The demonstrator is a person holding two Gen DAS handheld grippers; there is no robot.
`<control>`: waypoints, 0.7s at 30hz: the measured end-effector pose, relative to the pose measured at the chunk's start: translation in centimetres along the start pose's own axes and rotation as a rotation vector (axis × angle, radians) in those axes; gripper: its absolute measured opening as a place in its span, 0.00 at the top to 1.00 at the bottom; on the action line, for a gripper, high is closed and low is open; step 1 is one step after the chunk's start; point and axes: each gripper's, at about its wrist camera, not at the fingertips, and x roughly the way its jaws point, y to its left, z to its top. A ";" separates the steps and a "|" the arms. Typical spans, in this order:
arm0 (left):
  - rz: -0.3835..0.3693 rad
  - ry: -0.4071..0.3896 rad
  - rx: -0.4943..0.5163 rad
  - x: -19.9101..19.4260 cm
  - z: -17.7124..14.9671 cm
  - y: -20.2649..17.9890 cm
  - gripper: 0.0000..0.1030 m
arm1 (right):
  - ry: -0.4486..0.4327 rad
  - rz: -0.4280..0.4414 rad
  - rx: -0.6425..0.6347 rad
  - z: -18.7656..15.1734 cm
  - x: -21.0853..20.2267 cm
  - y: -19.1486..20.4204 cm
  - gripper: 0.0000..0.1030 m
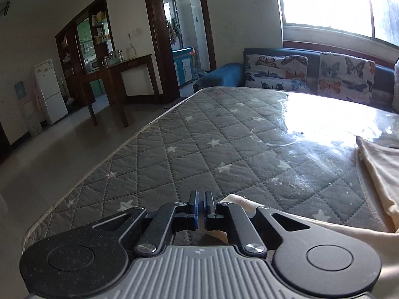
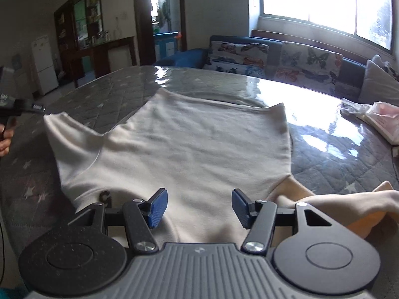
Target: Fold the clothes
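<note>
A cream long-sleeved top (image 2: 189, 144) lies spread flat on the grey quilted star-pattern mattress (image 2: 349, 154). My right gripper (image 2: 198, 206) is open, its blue pads just above the near edge of the top. One sleeve (image 2: 349, 199) lies folded at the right. My left gripper (image 1: 201, 203) is shut with nothing seen between its pads, low over the mattress (image 1: 199, 137); cream cloth (image 1: 379, 172) lies to its right and under it. The left gripper also shows at the far left of the right wrist view (image 2: 22, 107).
A sofa with butterfly cushions (image 1: 311, 74) stands behind the mattress under a bright window. Plastic-wrapped items (image 2: 376, 117) lie on the mattress at the right. A dark wooden table (image 1: 114, 74) and a white fridge (image 1: 48, 89) stand across the tiled floor at the left.
</note>
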 end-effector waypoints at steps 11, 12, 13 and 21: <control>-0.019 0.002 0.042 -1.1 -1.9 -0.1 0.84 | 0.007 0.055 -0.122 -1.6 -2.8 2.9 0.72; -0.046 -0.017 0.048 -1.9 -1.9 -0.3 0.84 | 0.012 0.059 -0.144 -1.8 -2.8 3.2 0.75; -0.090 -0.037 0.059 -2.8 -2.0 -0.6 0.84 | 0.019 0.057 -0.167 -2.0 -2.8 3.7 0.76; -0.645 -0.076 0.208 -10.1 -3.3 -5.9 0.77 | 0.029 0.050 -0.188 -2.6 -2.9 4.2 0.96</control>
